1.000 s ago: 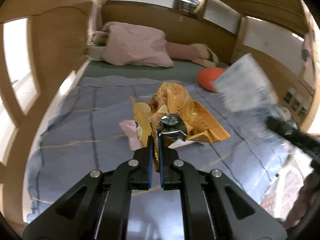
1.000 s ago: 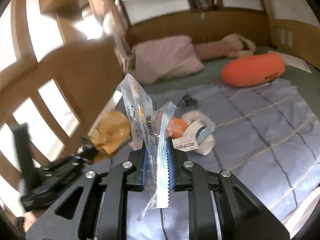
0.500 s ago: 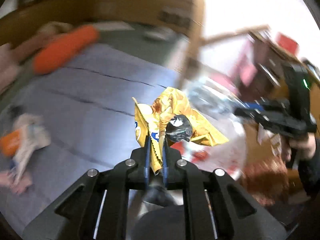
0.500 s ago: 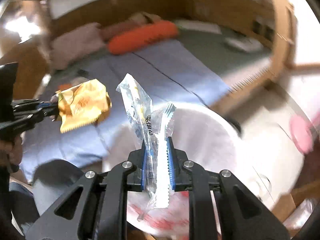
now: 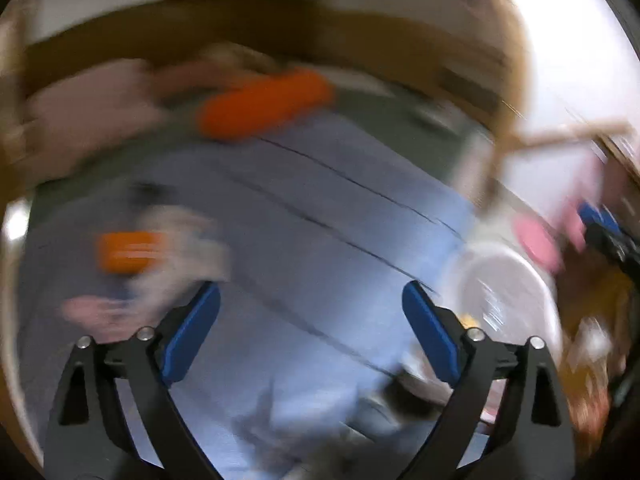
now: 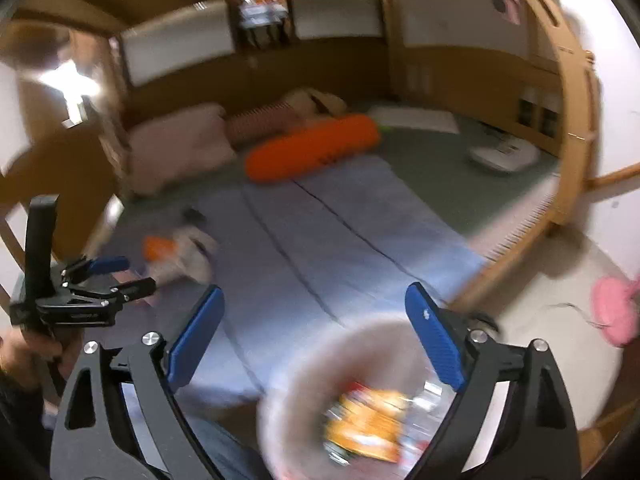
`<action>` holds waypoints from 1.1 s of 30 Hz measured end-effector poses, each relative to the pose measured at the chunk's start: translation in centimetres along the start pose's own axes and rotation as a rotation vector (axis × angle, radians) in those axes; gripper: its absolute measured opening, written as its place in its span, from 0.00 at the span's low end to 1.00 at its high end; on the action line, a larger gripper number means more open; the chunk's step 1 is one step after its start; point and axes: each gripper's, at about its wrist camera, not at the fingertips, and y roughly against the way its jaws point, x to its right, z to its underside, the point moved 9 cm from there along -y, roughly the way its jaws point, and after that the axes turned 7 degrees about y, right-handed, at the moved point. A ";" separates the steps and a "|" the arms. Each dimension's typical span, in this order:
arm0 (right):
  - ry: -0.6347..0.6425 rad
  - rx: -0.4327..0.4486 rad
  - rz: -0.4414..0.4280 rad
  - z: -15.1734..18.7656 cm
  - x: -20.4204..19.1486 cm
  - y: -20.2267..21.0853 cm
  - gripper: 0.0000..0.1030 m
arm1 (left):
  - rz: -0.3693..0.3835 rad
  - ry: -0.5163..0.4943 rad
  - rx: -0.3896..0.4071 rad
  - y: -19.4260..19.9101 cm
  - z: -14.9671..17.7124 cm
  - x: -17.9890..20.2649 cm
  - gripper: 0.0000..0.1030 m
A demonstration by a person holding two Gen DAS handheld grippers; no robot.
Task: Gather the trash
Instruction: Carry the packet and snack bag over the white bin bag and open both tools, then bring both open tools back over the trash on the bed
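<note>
Both grippers are open and empty. My right gripper (image 6: pixel 314 334) hangs over a white trash bin (image 6: pixel 288 384) beside the bed; a yellow snack bag (image 6: pixel 366 424) and a clear wrapper (image 6: pixel 428 404) lie inside it. My left gripper (image 5: pixel 310 330) points over the blue blanket (image 5: pixel 320 220), with the bin (image 5: pixel 516 292) at its right. A pile of trash with an orange packet (image 5: pixel 128 250) lies on the blanket at the left; it also shows in the right wrist view (image 6: pixel 176 256). The left gripper (image 6: pixel 112 280) shows in the right wrist view, open.
An orange bolster (image 6: pixel 316 148) and a pink pillow (image 6: pixel 176 148) lie at the head of the bed. A wooden bed frame post (image 6: pixel 576 120) stands at the right. A pink object (image 6: pixel 614 312) lies on the floor. The left view is motion-blurred.
Both grippers opened and let go of the yellow snack bag and the clear wrapper, which now lie in the bin. Both views swung back toward the bed.
</note>
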 end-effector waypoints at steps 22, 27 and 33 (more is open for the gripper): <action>0.144 -0.033 -0.315 -4.3 -30.1 -16.8 0.93 | -0.486 0.479 0.233 6.2 4.1 -26.0 0.97; 0.169 -0.016 -0.280 -4.3 -29.8 -16.8 0.93 | -0.456 0.506 0.225 5.9 5.0 -24.6 0.97; 0.165 -0.023 -0.272 -3.7 -29.3 -17.6 0.93 | -0.442 0.469 0.219 5.2 4.8 -23.2 0.97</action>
